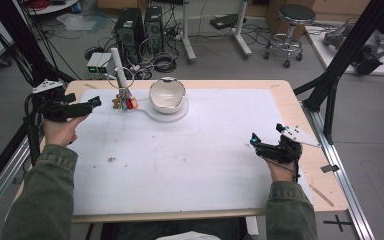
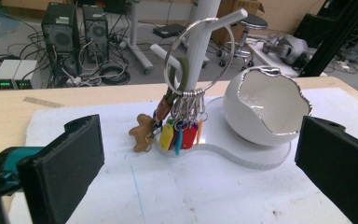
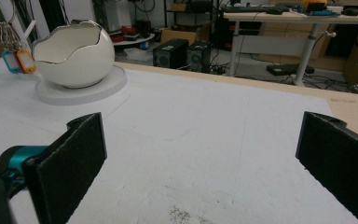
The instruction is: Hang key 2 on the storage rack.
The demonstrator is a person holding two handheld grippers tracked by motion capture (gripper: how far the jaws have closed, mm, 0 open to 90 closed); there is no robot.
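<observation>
A white post (image 1: 119, 67) stands on a white base (image 1: 167, 114) at the table's far side. From its peg hangs a large metal ring (image 2: 199, 58) with a bunch of coloured key tags (image 2: 179, 135) and a brown figure charm (image 2: 141, 133). Beside it on the same base sits a white egg-shaped bowl (image 1: 167, 95) with a silver jagged rim (image 2: 268, 71). My left gripper (image 1: 96, 103) is held open just left of the tags, its jaws wide apart. Over the mat's right side my right gripper (image 1: 254, 139) is open, holding nothing, with the bowl (image 3: 73, 53) far ahead.
A white mat (image 1: 180, 160) covers most of the wooden table (image 1: 285, 92). Black frame struts (image 1: 342, 55) rise at the right and left of the table. Computer towers (image 1: 137, 30), cables and a stool (image 1: 292, 25) stand on the floor beyond.
</observation>
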